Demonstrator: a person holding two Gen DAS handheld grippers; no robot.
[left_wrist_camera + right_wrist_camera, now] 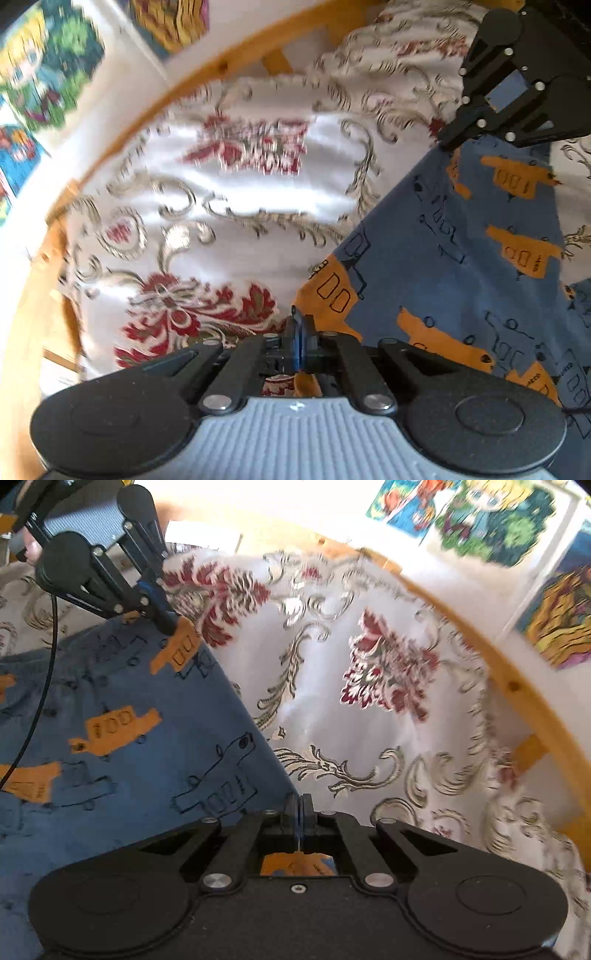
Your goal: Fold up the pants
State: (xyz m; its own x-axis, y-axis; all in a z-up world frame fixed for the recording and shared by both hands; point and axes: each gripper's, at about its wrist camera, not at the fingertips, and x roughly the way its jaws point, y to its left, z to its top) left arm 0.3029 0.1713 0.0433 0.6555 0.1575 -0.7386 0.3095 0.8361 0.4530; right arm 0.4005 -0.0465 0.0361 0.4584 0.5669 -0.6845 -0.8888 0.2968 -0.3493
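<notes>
1. The pants (461, 258), blue with orange and outlined vehicle prints, lie on the floral bedspread (240, 184) of a bed with a wooden frame (236, 59).
2. One straight edge of the pants is pulled taut between my two grippers, so the long axis I can see runs from one gripper to the other; I cannot tell waist from hem.
3. My left gripper (299, 332) is clenched on an orange-printed corner of the pants, fingers pressed together, fabric showing behind them.
4. My right gripper (300, 812) is likewise clamped on the opposite corner, its fingers closed tight over the blue cloth.
5. Both grippers slant down toward the bedspread, facing each other across the edge.
6. Colourful cartoon pictures (491, 513) hang on the white wall beyond the bed.
</notes>
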